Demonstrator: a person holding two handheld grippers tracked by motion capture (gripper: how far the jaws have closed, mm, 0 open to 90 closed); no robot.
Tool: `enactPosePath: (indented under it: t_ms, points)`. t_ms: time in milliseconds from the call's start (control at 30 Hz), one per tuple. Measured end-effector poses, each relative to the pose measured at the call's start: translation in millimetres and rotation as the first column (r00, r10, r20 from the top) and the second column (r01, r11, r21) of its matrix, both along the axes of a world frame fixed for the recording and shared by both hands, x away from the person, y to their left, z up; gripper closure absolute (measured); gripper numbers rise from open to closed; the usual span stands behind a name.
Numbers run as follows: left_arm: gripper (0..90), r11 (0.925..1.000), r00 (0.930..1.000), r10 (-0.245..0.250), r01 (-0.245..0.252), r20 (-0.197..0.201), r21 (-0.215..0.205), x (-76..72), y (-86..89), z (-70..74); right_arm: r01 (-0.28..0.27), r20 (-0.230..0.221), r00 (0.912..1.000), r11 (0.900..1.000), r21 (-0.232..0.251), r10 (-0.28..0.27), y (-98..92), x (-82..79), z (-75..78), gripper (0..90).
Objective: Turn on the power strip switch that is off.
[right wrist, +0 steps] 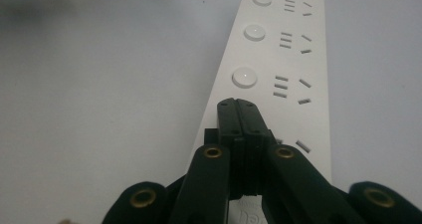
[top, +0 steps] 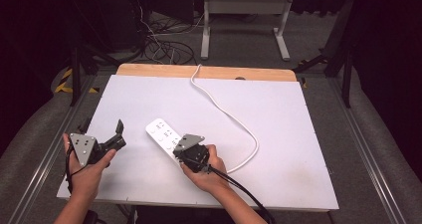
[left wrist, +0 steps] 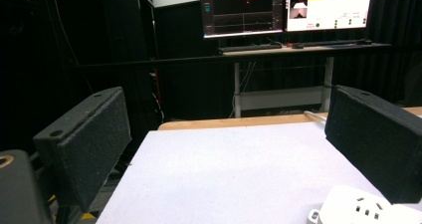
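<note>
Near the lower middle of the high view, the right gripper [top: 180, 149], jaws fully together and holding nothing, presses its tip on the white power strip [top: 162, 133], probably at a switch, while the left gripper [top: 117, 134] waits wide open and empty at lower left

A lab or recording studio, judging by black curtains all around, tangled black cables [top: 164, 47] on grey carpet at the far side, and two lit computer monitors [left wrist: 286, 7] showing graphs on a far white-legged desk [left wrist: 298, 50]. Near, a flat white worktable [top: 278, 114] with yellow-black hazard tape [top: 64, 79] at left.
</note>
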State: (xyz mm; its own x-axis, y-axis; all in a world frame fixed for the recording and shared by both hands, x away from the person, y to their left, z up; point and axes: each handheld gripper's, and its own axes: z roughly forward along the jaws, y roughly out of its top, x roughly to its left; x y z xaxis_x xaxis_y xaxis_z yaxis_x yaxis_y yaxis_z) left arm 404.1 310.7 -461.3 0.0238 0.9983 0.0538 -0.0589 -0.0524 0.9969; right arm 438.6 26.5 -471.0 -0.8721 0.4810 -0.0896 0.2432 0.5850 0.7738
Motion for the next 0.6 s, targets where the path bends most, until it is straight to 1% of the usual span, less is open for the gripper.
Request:
enactPosePath:
  t_ms: [67, 167, 600]
  points:
    - [4.6, 1.0, 1.0, 0.0, 0.0, 0.0, -0.001, -0.2, 0.0, 0.0, -0.002, 0.007, 1.0, 1.0, -0.006, 0.002, 0.2, -0.4, 0.0, 90.0]
    - [4.6, 1.0, 1.0, -0.001, 0.001, -0.002, 0.005, -0.1, 0.2, -0.1, -0.001, -0.001, 1.0, 1.0, -0.001, 0.001, 0.0, 0.2, 0.2, 90.0]
    - [4.9, 1.0, 1.0, -0.003, 0.003, -0.003, 0.004, 0.5, 0.2, -0.2, -0.003, -0.001, 1.0, 1.0, -0.004, 0.003, 0.0, 0.3, 0.5, 90.0]
